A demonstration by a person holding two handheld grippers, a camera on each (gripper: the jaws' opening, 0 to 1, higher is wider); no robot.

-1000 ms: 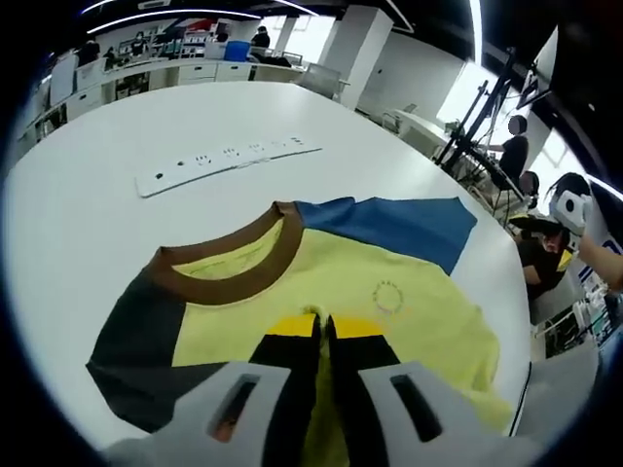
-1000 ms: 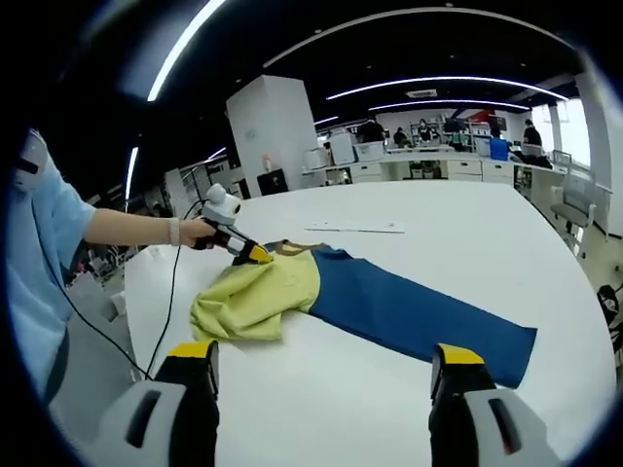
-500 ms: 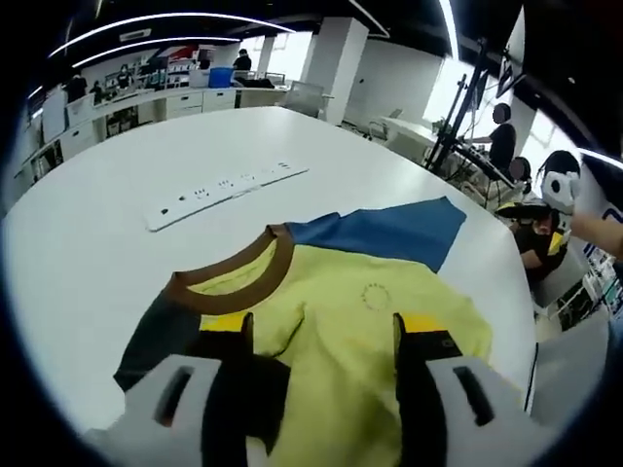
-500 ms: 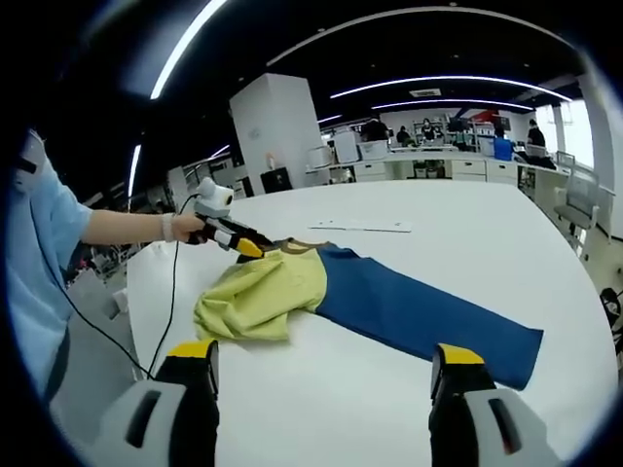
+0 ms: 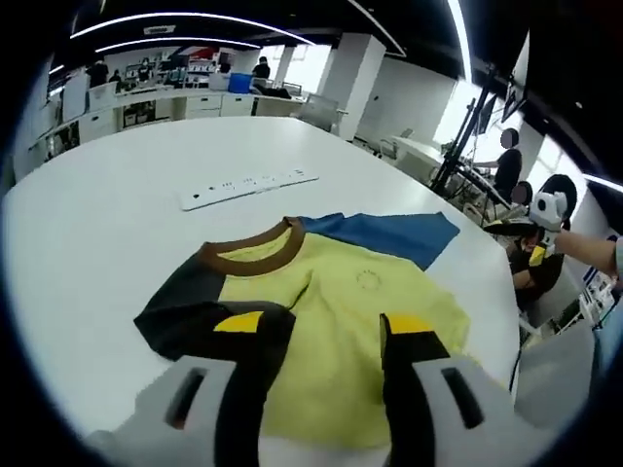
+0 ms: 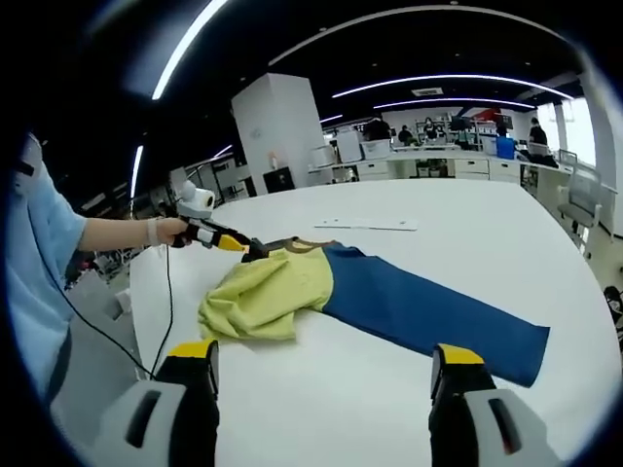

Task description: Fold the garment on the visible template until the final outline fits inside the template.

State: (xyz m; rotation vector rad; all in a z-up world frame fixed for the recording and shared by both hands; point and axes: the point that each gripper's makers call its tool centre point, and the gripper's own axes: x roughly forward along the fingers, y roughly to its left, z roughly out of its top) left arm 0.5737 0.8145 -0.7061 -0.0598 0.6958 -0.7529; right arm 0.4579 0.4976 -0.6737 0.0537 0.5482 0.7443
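Garment [image 6: 321, 292] sprawls mid-surface [image 6: 545, 243] with bare white all round, and left tool [image 5: 316, 336] and right tool [image 6: 321, 365] both gape, gripping nothing.

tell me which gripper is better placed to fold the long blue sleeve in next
Right, probably. The right gripper, open, faces the blue sleeve; the left gripper sits at the far collar side.

Garment [image 5: 362, 302]: yellow body, blue and charcoal sleeves, brown collar.

Left gripper view sits close above the garment [image 5: 341, 292]; right gripper view faces it sidelong, seemingly farther.
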